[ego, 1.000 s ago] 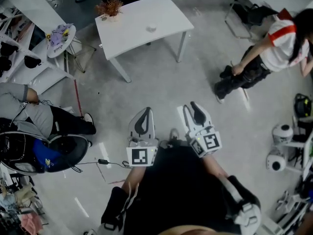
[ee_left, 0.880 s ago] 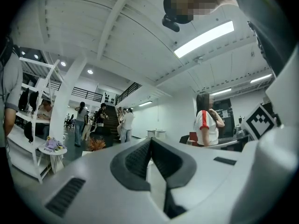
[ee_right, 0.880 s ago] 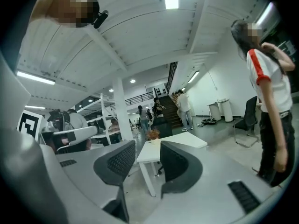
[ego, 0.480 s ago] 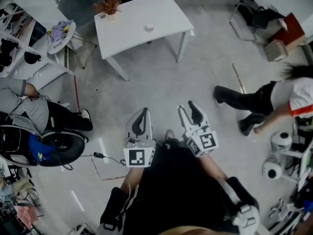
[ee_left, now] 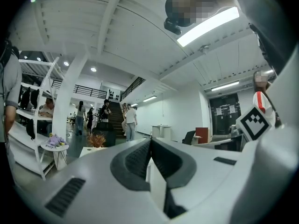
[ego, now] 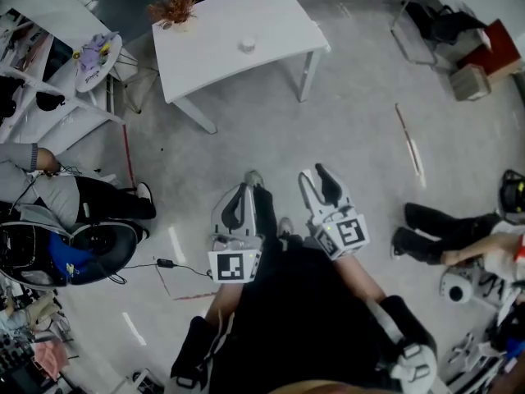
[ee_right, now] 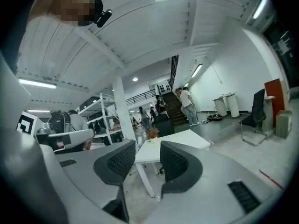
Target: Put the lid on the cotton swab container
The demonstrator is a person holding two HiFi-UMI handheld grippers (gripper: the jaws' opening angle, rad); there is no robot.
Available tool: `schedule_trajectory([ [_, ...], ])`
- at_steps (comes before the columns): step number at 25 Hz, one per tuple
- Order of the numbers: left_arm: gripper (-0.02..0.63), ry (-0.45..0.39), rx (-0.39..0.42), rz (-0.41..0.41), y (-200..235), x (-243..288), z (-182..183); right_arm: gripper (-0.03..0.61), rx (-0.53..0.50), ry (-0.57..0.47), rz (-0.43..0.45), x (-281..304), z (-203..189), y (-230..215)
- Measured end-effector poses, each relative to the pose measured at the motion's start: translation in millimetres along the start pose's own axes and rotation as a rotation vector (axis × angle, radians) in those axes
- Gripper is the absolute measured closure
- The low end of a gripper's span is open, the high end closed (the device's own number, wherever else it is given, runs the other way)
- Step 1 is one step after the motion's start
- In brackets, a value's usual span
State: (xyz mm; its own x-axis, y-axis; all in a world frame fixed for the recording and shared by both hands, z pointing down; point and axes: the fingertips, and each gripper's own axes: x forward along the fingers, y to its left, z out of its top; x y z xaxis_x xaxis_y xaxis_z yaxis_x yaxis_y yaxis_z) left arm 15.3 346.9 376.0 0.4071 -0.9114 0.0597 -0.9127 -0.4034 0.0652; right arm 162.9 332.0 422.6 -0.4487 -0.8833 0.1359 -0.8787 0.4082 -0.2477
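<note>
Swab container (ego: 247,46): small white round item near the middle of a white table (ego: 279,15), at the top of the head view. It is well apart from both grippers and too small to tell whether the lid is on or off.

At the left edge, a seated person (ego: 49,194) in a grey top and black trousers. Above them is a round side table (ego: 100,56) with purple stuff on it. A plant (ego: 173,8) stands at the table's left far corner.

Lower centre, the left gripper (ego: 243,189) is held level over the grey floor (ego: 246,138). Its jaws are closed tight, pads touching, nothing between them; the left gripper view shows the same. A shoe (ego: 255,179) shows just beside its tips in the head view.

Just beside it is the right gripper (ego: 314,177), also about level. Its jaws stand wide apart, have just been opening, and are empty. In the right gripper view the table and plant show far off through the gap.

Further right, a thin stick (ego: 408,140) lies on the floor. Another person's legs (ego: 431,240) are at the right edge, and a chair (ego: 431,23) is top right.
</note>
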Motion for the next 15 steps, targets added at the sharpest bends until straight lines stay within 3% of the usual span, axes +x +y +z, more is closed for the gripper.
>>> schedule_trajectory([
  [6,0.607,-0.012,-0.015,-0.001,39,61,-11,0.433,0.01,0.003,-0.004,64,3,-24],
  [15,0.607,-0.034,-0.02,-0.059,125,180,11,0.433,-0.022,0.03,-0.025,206,37,-46],
])
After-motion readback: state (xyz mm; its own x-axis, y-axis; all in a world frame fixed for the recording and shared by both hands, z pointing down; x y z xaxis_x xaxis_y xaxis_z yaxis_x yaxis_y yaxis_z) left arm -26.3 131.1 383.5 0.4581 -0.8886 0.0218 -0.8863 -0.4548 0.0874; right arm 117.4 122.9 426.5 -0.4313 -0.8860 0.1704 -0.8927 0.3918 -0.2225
